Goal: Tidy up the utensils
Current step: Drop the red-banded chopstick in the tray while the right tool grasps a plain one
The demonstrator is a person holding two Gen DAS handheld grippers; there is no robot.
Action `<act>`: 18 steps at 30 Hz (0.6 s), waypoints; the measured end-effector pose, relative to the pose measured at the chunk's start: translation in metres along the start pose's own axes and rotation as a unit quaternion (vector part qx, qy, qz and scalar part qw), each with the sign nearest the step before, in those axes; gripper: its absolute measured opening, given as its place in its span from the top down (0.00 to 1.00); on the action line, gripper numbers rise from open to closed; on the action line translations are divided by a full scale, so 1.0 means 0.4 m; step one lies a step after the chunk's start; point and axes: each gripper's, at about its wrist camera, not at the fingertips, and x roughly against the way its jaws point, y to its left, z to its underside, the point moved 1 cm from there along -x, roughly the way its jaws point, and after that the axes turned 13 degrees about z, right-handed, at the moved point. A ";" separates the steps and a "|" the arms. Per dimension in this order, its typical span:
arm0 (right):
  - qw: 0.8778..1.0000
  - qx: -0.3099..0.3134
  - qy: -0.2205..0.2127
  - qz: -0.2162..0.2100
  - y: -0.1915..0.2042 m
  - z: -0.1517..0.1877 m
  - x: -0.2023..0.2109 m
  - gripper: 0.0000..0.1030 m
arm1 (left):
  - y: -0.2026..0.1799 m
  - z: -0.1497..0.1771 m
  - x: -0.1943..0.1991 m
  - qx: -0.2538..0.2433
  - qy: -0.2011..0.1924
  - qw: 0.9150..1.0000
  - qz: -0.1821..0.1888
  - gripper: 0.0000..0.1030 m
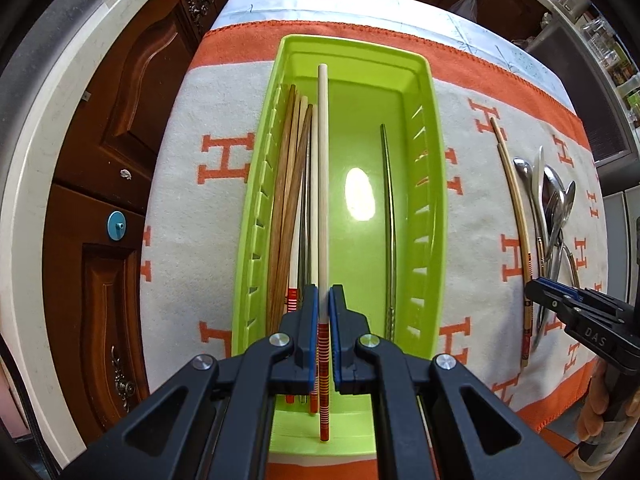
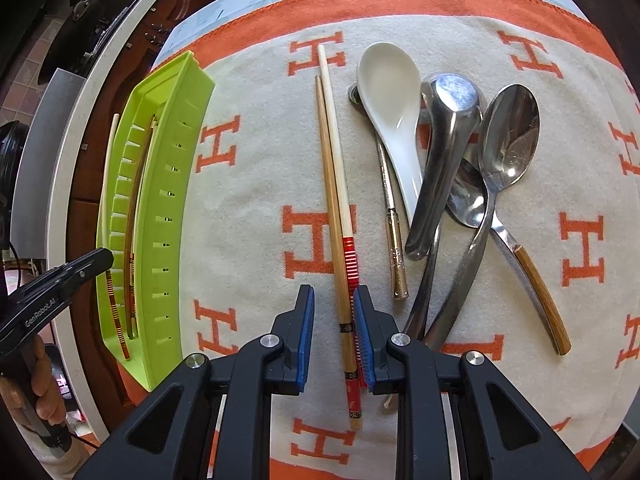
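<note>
My left gripper (image 1: 323, 300) is shut on a cream chopstick with a red striped end (image 1: 322, 184), held lengthwise over the lime-green tray (image 1: 434, 184). Several wooden chopsticks (image 1: 290, 184) lie along the tray's left side and a metal chopstick (image 1: 389, 232) lies at its right. My right gripper (image 2: 334, 304) is open, its jaws on either side of two chopsticks (image 2: 334, 184) that lie on the cloth. To their right lie a white ceramic spoon (image 2: 390, 96), a metal chopstick (image 2: 394, 240) and several metal spoons (image 2: 504, 144). The tray also shows in the right wrist view (image 2: 168, 184).
An orange and cream cloth with H letters (image 2: 256, 128) covers the table. Dark wooden cabinets (image 1: 120, 80) stand beyond the table's left edge. The right gripper appears in the left wrist view (image 1: 580, 312), and the left gripper in the right wrist view (image 2: 56, 284).
</note>
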 end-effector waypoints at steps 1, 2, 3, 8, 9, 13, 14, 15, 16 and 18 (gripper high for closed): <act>1.000 0.000 0.001 -0.001 0.002 -0.001 -0.003 0.79 | 0.003 -0.002 -0.004 0.001 0.001 1.000 0.001 0.97; 1.000 0.000 0.002 -0.002 0.002 0.000 -0.002 0.79 | 0.005 -0.003 -0.008 0.003 0.002 1.000 0.002 0.97; 1.000 0.001 0.003 -0.003 0.005 0.000 -0.001 0.79 | 0.007 -0.004 -0.011 0.003 0.003 1.000 0.003 0.97; 1.000 0.010 0.004 -0.001 0.015 0.006 -0.004 0.79 | 0.015 -0.006 -0.020 0.004 0.005 1.000 0.003 0.97; 1.000 0.010 0.002 0.003 0.016 0.007 -0.004 0.79 | 0.019 -0.006 -0.023 0.005 0.006 1.000 0.003 0.97; 1.000 0.007 0.008 0.008 0.017 0.002 -0.013 0.79 | 0.029 -0.006 -0.040 0.006 0.013 1.000 0.005 0.97; 1.000 0.007 0.013 0.006 0.022 0.001 -0.020 0.79 | 0.030 -0.005 -0.045 0.006 0.014 1.000 0.006 0.97; 1.000 0.009 0.020 0.007 0.027 0.001 -0.030 0.79 | 0.031 -0.005 -0.048 0.005 0.015 1.000 0.006 0.97; 1.000 0.011 0.010 0.009 0.030 -0.001 -0.027 0.80 | 0.034 -0.005 -0.053 0.004 0.016 1.000 0.006 0.97; 1.000 0.015 0.009 0.015 0.039 -0.006 -0.029 0.80 | 0.038 -0.005 -0.061 0.003 0.018 1.000 0.009 0.97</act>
